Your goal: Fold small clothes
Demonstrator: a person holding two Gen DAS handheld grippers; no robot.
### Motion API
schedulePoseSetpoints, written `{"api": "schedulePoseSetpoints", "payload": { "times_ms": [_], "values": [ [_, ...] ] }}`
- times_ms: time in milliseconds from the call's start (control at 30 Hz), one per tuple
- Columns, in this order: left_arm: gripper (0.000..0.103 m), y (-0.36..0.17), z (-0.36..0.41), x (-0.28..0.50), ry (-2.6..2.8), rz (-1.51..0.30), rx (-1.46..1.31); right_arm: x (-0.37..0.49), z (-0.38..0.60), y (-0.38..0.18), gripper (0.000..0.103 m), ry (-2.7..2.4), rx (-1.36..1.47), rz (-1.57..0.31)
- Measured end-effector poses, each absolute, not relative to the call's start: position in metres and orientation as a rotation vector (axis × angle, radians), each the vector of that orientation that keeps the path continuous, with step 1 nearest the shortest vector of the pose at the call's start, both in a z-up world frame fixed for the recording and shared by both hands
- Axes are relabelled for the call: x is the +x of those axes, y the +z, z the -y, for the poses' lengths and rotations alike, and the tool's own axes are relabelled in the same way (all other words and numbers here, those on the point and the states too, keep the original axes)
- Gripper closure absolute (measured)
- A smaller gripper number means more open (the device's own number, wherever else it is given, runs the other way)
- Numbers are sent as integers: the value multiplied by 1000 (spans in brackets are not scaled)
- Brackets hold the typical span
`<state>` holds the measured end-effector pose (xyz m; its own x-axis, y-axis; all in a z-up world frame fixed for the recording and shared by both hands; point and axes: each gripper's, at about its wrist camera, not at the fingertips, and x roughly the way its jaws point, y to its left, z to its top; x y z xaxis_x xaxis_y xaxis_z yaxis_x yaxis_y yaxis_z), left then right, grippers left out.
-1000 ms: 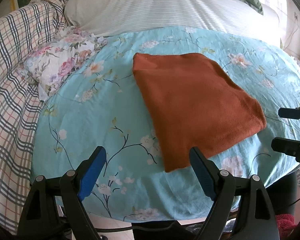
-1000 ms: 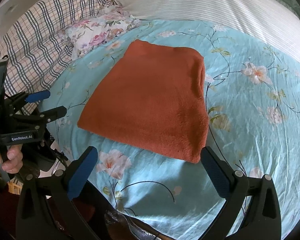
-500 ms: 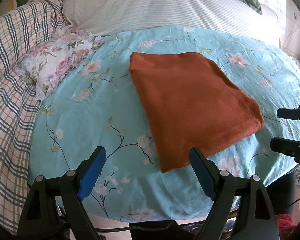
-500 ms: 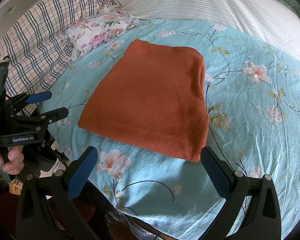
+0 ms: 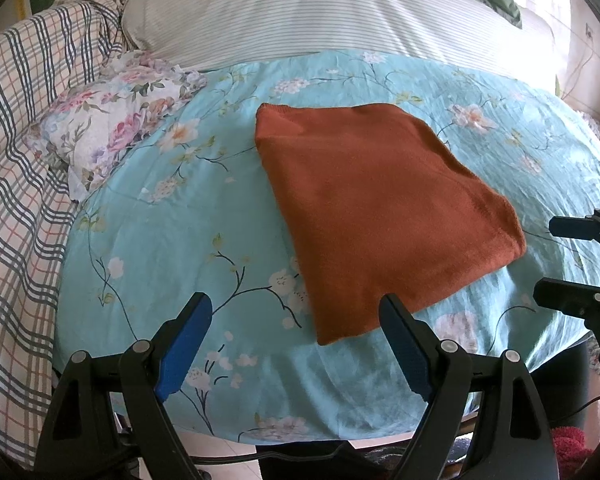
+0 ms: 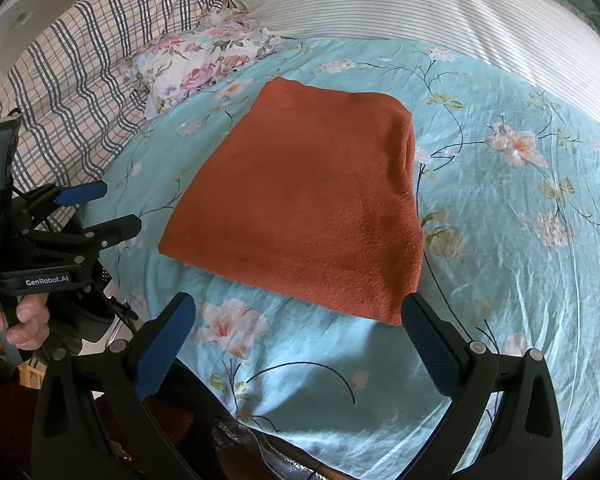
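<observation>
Rust-orange folded cloth [image 5: 380, 216] lies flat just ahead of left gripper [image 5: 296, 328] and right gripper [image 6: 298, 328], both spread wide and empty.

A bedroom in a home: a bed spread with a turquoise flowered sheet [image 5: 148, 248], a striped pillow [image 5: 300, 12] at its far edge, a checked blanket [image 5: 16, 168] along its left edge, and a small flowered pillow [image 5: 112, 116].

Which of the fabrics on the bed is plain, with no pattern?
The folded rust-orange cloth lying on the turquoise floral sheet; the plaid blanket, striped cover and flowered pillow are all patterned.
</observation>
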<state>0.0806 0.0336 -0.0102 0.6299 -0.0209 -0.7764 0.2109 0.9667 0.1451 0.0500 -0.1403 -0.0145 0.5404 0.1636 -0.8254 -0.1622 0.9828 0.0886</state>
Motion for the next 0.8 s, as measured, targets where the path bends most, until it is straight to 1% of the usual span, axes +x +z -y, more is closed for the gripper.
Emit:
{"api": "schedulePoseSetpoints", "payload": {
  "times_ms": [800],
  "values": [
    [17,-9,-32,81,-124,-873,233,52,136,-13,1,202,5,-977]
  ]
}}
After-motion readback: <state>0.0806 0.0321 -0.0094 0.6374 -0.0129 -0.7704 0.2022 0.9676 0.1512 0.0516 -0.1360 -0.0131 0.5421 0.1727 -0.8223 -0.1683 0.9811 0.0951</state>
